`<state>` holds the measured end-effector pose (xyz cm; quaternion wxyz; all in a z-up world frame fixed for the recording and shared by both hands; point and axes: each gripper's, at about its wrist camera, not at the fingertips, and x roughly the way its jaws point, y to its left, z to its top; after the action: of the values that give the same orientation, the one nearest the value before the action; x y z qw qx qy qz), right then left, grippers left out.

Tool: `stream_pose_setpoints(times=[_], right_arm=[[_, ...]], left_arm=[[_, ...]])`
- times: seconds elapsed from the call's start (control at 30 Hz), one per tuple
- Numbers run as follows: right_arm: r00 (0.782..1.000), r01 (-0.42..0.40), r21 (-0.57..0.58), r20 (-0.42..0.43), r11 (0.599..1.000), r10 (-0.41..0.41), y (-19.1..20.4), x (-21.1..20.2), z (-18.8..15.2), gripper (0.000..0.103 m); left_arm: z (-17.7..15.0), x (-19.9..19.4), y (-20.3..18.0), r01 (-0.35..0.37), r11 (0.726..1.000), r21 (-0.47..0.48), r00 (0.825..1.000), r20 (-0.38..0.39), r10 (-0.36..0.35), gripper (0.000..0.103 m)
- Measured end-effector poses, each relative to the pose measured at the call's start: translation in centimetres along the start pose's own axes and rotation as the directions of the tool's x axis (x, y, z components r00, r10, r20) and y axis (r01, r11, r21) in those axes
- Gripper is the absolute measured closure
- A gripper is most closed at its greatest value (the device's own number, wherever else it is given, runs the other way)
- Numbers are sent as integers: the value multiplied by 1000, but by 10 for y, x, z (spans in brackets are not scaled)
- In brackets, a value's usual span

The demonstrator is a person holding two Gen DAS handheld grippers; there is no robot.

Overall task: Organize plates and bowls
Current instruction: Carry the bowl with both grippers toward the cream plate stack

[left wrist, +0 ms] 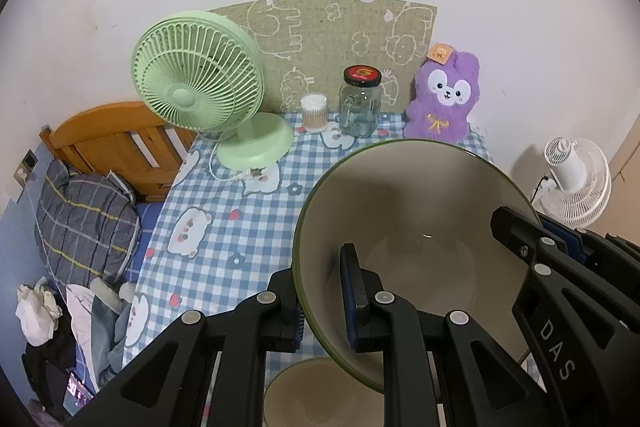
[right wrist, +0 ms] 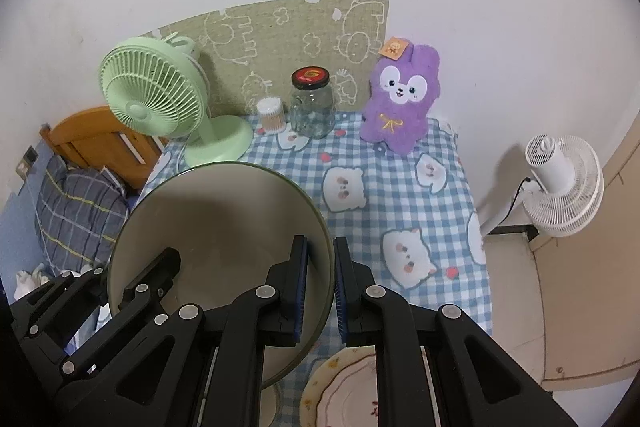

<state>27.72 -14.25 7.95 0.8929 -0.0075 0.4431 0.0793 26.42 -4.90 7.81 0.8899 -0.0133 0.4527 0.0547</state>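
A large cream bowl with a green rim (left wrist: pixel 416 211) is held up above the checked table, gripped from both sides. My left gripper (left wrist: pixel 320 291) is shut on its left rim, one finger inside and one outside. My right gripper (right wrist: pixel 320 267) is shut on its right rim (right wrist: pixel 224 219) the same way. The right gripper's arm shows in the left wrist view (left wrist: pixel 560 267). Below the bowl a beige plate (left wrist: pixel 320 391) lies at the table's near edge. A floral-rimmed plate (right wrist: pixel 344 387) lies under my right gripper.
On the blue checked tablecloth (right wrist: pixel 400 195) stand a green desk fan (left wrist: pixel 200 87), a cotton swab tub (left wrist: pixel 314 113), a glass jar with a red-black lid (left wrist: pixel 360 103) and a purple plush (right wrist: pixel 400 99). A bed (left wrist: pixel 80 219) lies left, a white floor fan (right wrist: pixel 564 179) right.
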Motion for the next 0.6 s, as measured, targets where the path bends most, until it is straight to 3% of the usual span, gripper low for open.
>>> stream_pose_setpoints(times=[0.6], right_arm=[[999, 25, 9, -48, 1000, -25, 30, 3, -70, 88]], left_arm=[[-69, 3, 31, 35, 999, 32, 998, -54, -33, 90]])
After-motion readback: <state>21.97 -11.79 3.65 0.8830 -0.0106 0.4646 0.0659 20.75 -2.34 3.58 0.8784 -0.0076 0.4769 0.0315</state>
